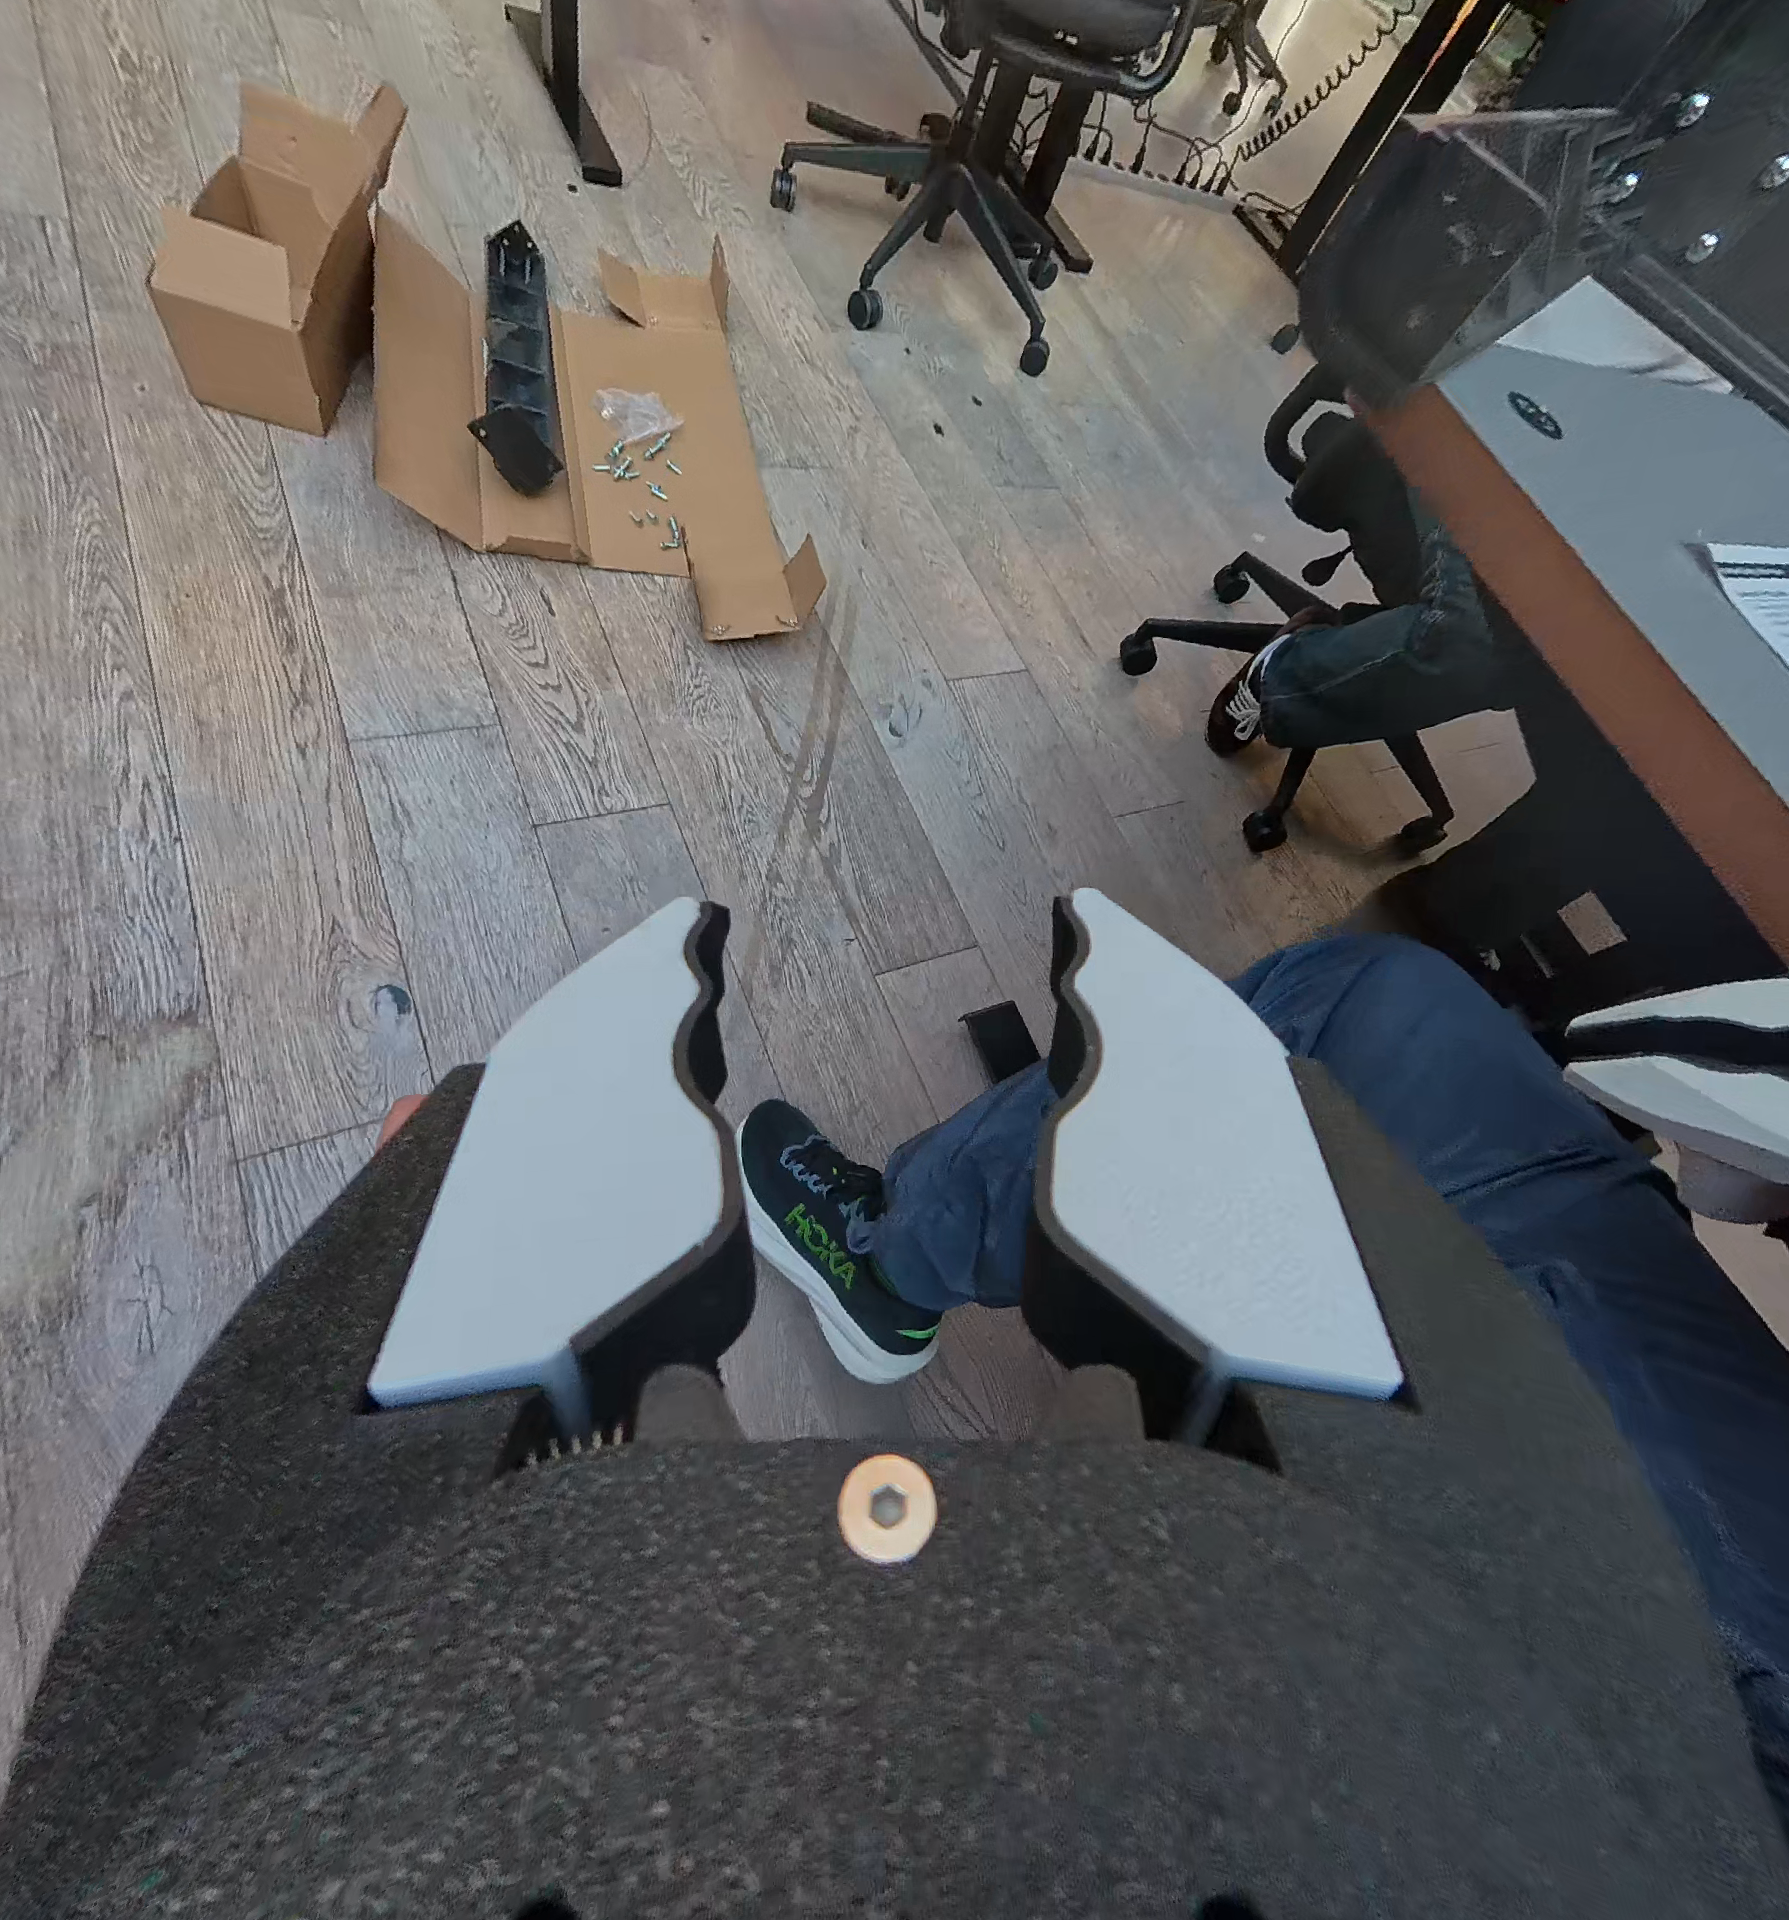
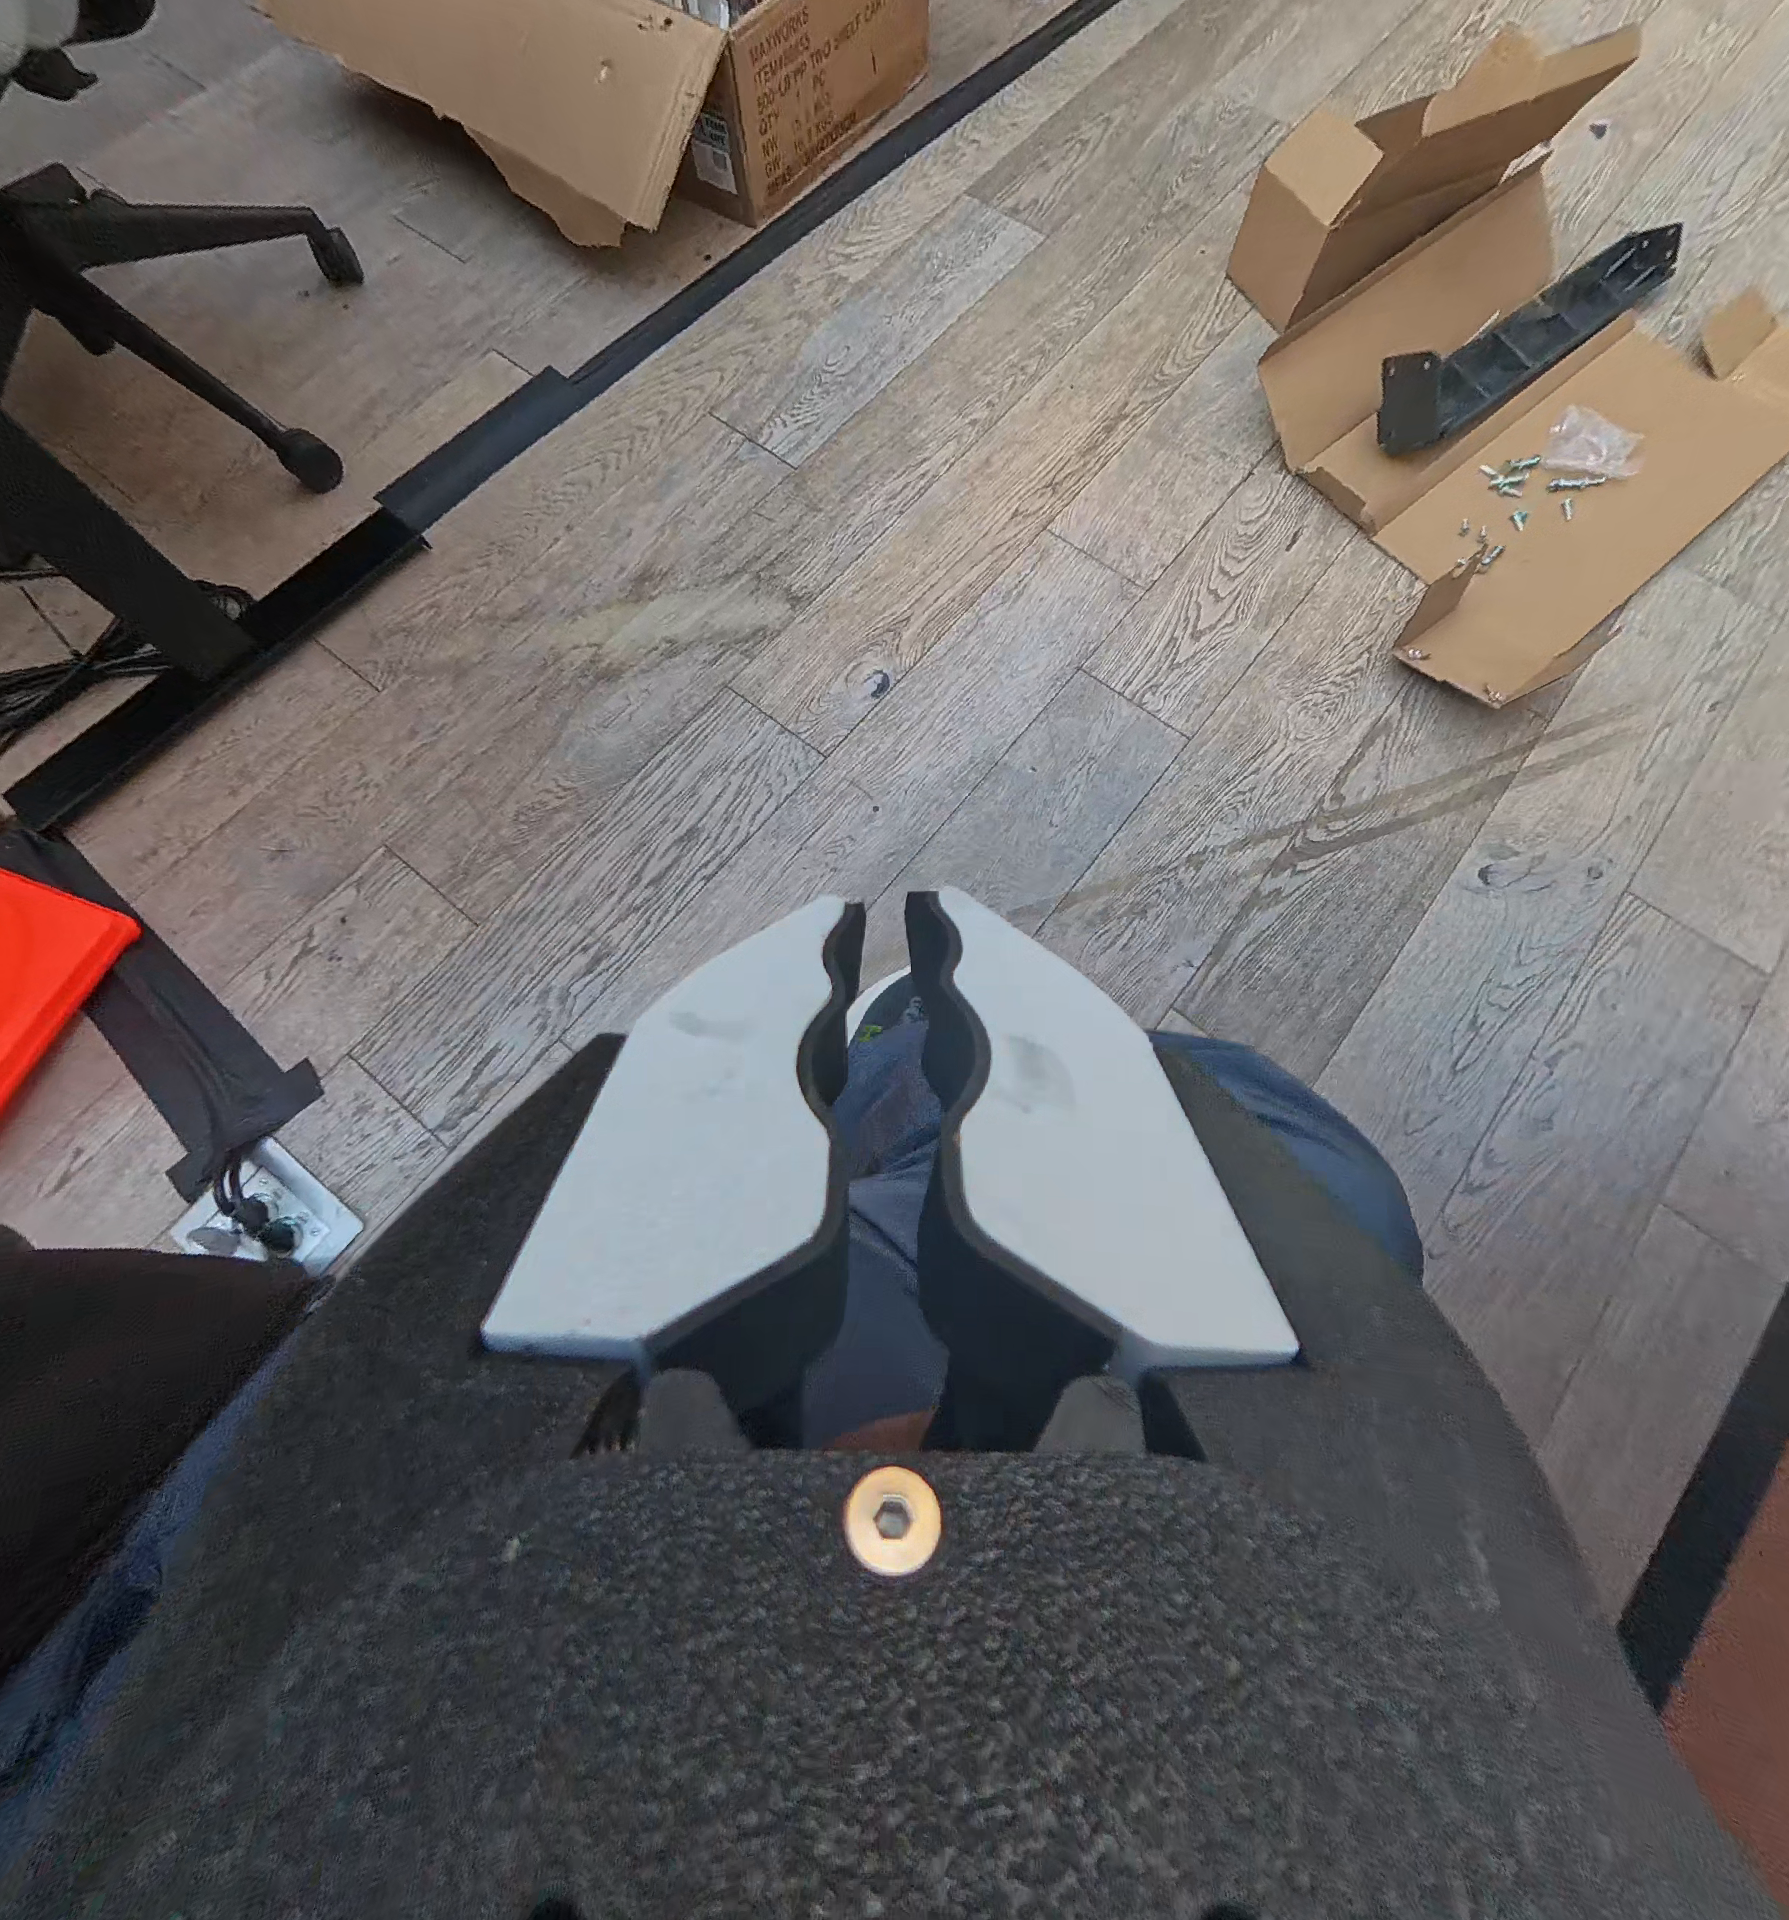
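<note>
My left gripper point(image 1: 890, 914) has a speckled charcoal body, one brass-coloured hex screw point(image 1: 887, 1508) in the middle, and two pale grey fingers point(image 1: 578, 1153) with wavy black inner edges. My right gripper point(image 2: 885, 909) is the same, its fingers point(image 2: 692, 1164) faintly smudged. I wear blue jeans point(image 1: 1472, 1164) and a black shoe point(image 1: 828, 1236) with green lettering and a white sole.

Grey plank floor point(image 2: 765, 644) under flattened cardboard point(image 2: 1555, 520), open box point(image 1: 256, 281).
</note>
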Demonstrator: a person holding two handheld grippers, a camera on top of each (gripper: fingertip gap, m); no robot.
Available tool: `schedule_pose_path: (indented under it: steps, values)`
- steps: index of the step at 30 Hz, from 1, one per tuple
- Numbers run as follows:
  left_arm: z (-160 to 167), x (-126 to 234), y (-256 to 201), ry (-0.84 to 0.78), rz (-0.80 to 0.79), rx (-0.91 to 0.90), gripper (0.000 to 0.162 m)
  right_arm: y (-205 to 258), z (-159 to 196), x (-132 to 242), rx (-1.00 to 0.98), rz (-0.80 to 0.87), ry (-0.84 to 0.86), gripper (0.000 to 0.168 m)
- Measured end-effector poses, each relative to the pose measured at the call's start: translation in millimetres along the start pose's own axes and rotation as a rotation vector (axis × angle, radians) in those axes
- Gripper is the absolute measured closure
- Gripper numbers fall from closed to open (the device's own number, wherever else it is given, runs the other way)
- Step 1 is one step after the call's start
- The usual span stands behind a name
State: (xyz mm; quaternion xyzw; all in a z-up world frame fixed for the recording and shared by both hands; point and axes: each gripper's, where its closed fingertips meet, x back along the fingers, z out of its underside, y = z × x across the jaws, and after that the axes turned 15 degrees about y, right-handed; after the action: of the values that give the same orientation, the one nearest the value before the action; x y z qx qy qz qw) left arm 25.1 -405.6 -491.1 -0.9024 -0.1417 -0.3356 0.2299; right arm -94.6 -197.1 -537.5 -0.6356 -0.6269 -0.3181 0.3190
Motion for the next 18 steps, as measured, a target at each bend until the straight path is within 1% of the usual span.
schedule_pose_path:
  steps: [2, 4, 6, 9, 12, 15, 18]
  values:
    - [-11, -1, -18, -0.031, 0.008, -0.022, 0.101, 4, -4, 8, 0.011, 0.006, -0.032, 0.160]
    - [-18, -3, -34, -0.049, 0.011, -0.044, 0.101, 17, -8, 15, 0.004, -0.028, -0.067, 0.160]
    - [-16, -7, -43, -0.032, -0.015, -0.094, 0.101, 33, -10, 17, 0.011, -0.071, -0.089, 0.159]
    - [-5, -16, -32, 0.004, -0.120, -0.160, 0.101, 43, -10, 10, 0.085, -0.062, -0.091, 0.160]
    - [14, -21, -19, 0.055, -0.140, -0.124, 0.101, 39, -9, 6, 0.105, -0.059, -0.065, 0.159]
    - [29, -15, -5, 0.077, -0.175, -0.094, 0.101, 35, -5, 8, 0.121, -0.066, -0.050, 0.159]
    - [32, -3, 2, 0.059, -0.215, -0.091, 0.102, 27, 2, 12, 0.152, -0.020, -0.035, 0.160]
